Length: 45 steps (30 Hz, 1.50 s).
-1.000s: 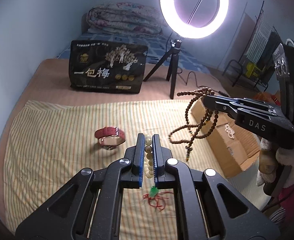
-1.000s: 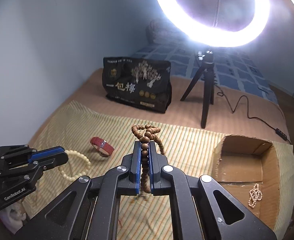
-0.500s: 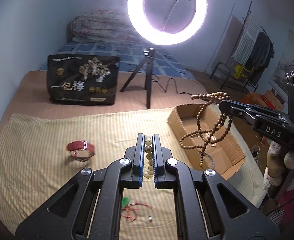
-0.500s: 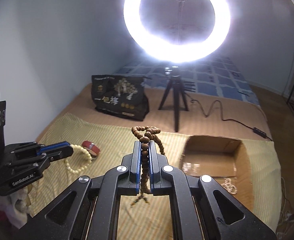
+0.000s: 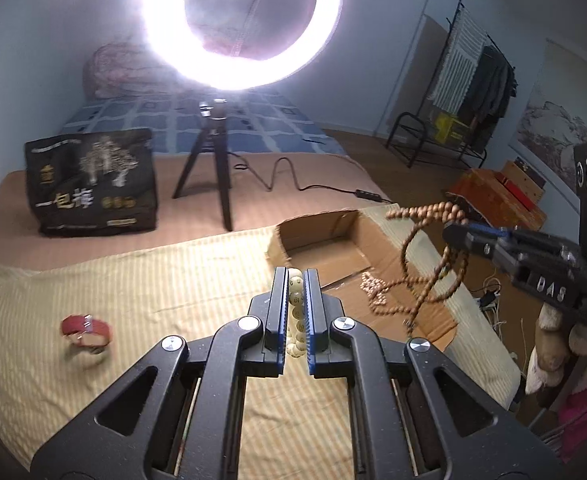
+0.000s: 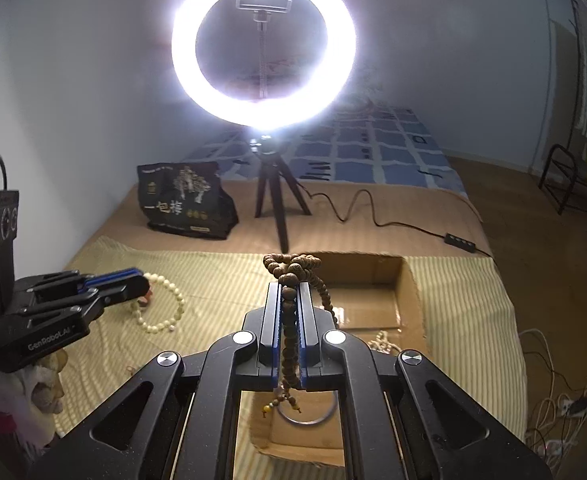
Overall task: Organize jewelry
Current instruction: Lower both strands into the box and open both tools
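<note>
My left gripper (image 5: 295, 278) is shut on a cream bead bracelet (image 5: 295, 308) and holds it above the striped cloth, just left of the open cardboard box (image 5: 329, 236). In the right wrist view that bracelet (image 6: 165, 308) dangles from the left gripper (image 6: 143, 282). My right gripper (image 6: 289, 286) is shut on a long string of brown wooden beads (image 6: 291, 266), which hangs in loops (image 5: 425, 280) over the box (image 6: 373, 272). A pearl piece (image 6: 381, 340) and a metal ring (image 6: 305, 416) lie inside the box. A red strap bracelet (image 5: 87, 330) rests on the cloth at the left.
A lit ring light on a black tripod (image 5: 217, 168) stands behind the cloth, its cable (image 5: 293, 176) trailing right. A black printed bag (image 5: 91, 184) sits at the back left. The yellow striped cloth (image 5: 153, 280) covers the bed. A clothes rack (image 5: 469, 92) stands at the right.
Both grippers have swung right and risen a little, carrying their beads. The box has come nearer to both, and the brown beads now hang over it. The red bracelet has dropped behind at the left.
</note>
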Motion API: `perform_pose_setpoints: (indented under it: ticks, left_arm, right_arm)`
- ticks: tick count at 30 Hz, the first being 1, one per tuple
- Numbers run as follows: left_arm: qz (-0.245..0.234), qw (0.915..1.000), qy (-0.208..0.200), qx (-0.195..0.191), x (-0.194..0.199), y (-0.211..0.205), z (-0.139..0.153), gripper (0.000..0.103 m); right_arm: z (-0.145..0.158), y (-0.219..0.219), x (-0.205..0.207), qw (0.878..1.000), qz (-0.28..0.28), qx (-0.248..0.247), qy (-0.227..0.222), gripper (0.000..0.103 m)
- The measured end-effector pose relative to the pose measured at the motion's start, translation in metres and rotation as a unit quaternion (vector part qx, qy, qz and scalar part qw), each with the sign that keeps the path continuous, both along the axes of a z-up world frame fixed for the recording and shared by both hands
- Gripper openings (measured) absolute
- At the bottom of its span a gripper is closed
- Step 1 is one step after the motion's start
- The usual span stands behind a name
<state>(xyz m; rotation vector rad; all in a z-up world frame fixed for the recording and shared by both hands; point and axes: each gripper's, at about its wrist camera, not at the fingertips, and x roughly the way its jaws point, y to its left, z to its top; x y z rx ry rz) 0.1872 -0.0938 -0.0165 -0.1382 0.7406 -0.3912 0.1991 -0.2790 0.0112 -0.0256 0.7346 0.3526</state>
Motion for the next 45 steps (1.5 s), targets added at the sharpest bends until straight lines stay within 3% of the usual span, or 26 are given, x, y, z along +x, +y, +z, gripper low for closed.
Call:
perform_pose_setpoints:
  ticks: [18, 32, 43, 44, 45]
  left_arm:
    - [-0.02, 0.9994, 0.025, -0.015, 0.059, -0.062, -0.031, 0.005]
    - [-0.027, 0.9979, 0.059, 0.007, 0.076, -0.08, -0.067, 0.005]
    - [-0.02, 0.9971, 0.072, 0.009, 0.084, -0.077, -0.077, 0.005]
    - [-0.019, 0.9971, 0.073, 0.011, 0.084, -0.077, -0.077, 0.006]
    - [-0.018, 0.997, 0.074, 0.013, 0.084, -0.077, -0.077, 0.013]
  right_arm:
    - [-0.046, -0.045, 0.012, 0.998, -0.034, -0.014, 0.054, 0.005]
    - [-0.081, -0.056, 0.03, 0.994, -0.052, -0.017, 0.099, 0.005]
    - [-0.091, -0.054, 0.034, 0.992, -0.049, -0.03, 0.116, 0.005]
    - [-0.092, -0.053, 0.034, 0.991, -0.048, -0.035, 0.118, 0.01]
    - [-0.093, -0.052, 0.035, 0.991, -0.049, -0.038, 0.118, 0.027]
